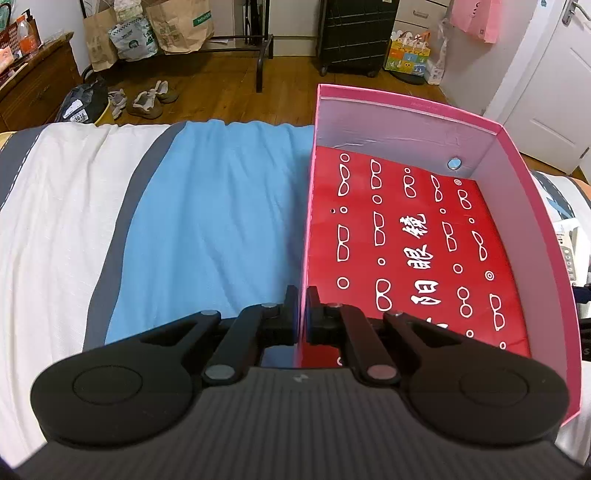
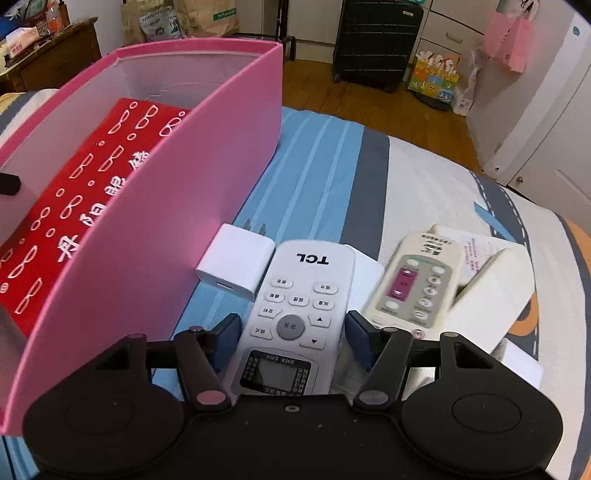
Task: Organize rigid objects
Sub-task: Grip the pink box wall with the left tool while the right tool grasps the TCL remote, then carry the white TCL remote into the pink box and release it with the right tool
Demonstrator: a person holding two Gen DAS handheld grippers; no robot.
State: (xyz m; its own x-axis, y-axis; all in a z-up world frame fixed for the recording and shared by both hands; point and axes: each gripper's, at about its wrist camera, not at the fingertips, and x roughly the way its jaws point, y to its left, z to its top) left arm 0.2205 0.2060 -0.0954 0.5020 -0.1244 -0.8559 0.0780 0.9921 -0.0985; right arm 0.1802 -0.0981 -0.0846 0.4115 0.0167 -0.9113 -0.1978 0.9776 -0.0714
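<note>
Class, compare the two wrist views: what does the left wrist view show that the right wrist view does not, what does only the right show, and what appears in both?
Only the left wrist view: the left gripper shut on the pink box's wall, and shoes on the floor.

Only the right wrist view: the right gripper astride the TCL remote, pads not visibly pressing it; a white charger; a cream remote.

Both: the pink box, its red card, the striped bedding, the black suitcase.

charger (image 2: pixel 236 261) between box (image 2: pixel 192 192) and remote (image 2: pixel 291 314) (touching it), on bed (image 2: pixel 317 177)
</note>
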